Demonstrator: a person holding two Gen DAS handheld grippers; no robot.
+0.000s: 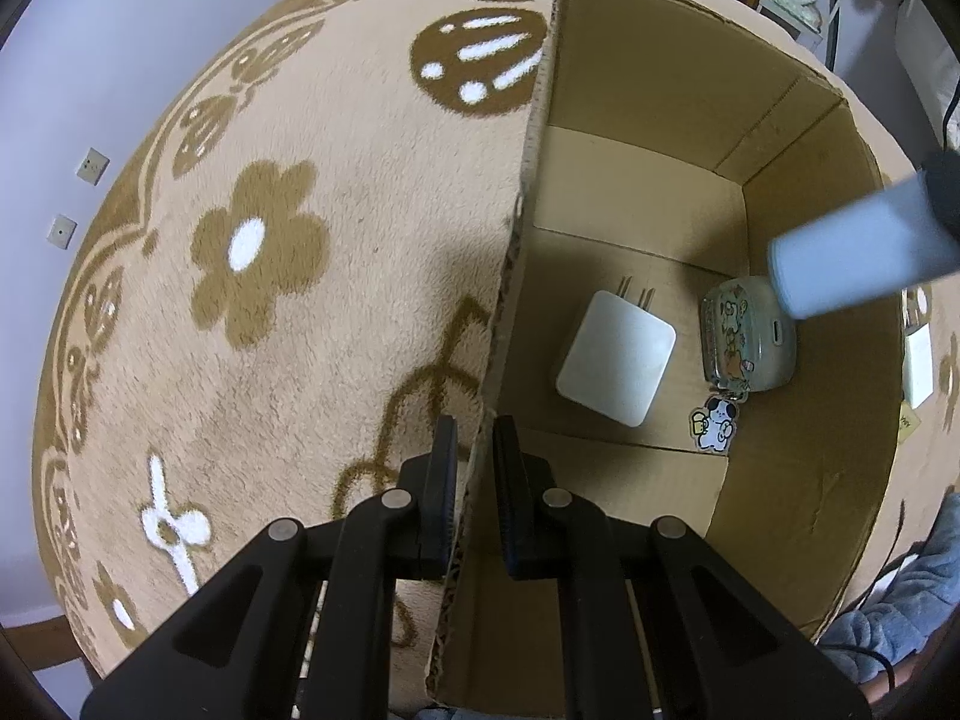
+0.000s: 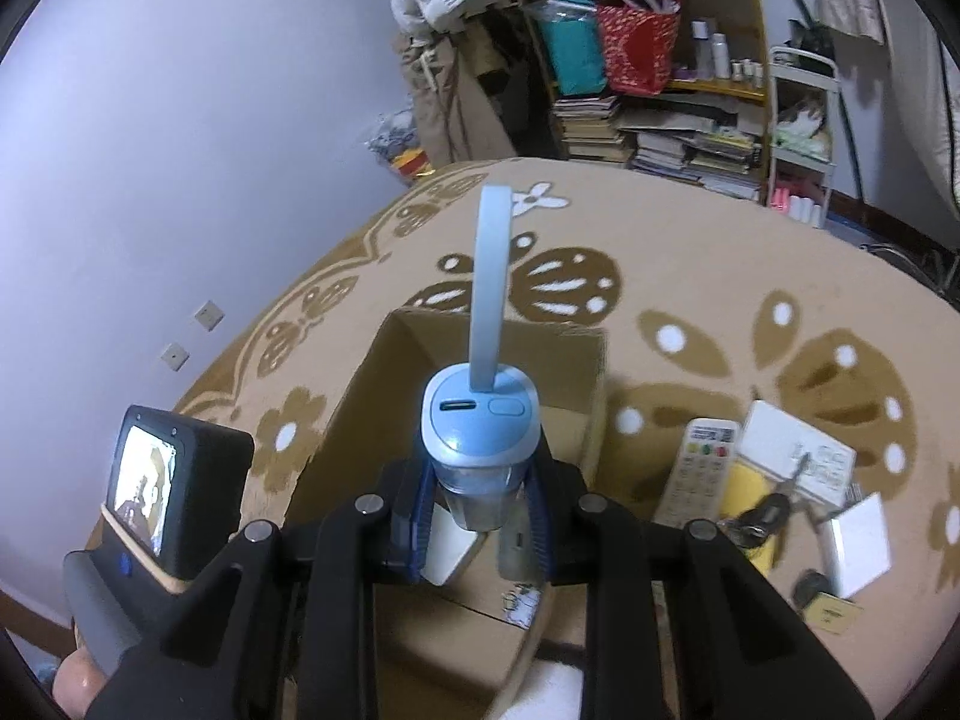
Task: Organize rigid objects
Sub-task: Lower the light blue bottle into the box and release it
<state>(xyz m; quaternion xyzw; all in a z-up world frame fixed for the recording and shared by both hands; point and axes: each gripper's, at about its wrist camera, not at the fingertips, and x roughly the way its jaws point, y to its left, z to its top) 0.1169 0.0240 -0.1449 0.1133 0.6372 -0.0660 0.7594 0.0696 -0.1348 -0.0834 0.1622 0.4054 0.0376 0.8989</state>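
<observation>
Nearest the lens, our right gripper (image 2: pixel 480 504) was pinching a pale blue gadget (image 2: pixel 478 420) by its clear lower body, its long strap standing up and away from us. The cardboard box (image 2: pixel 576 420) lay directly beneath and ahead. Our left gripper (image 1: pixel 474 480) was clamped on the box's near wall (image 1: pixel 522 222) (steadying it, we judged). Inside lay a white charger (image 1: pixel 618 354) and a cartoon case (image 1: pixel 750 342).
</observation>
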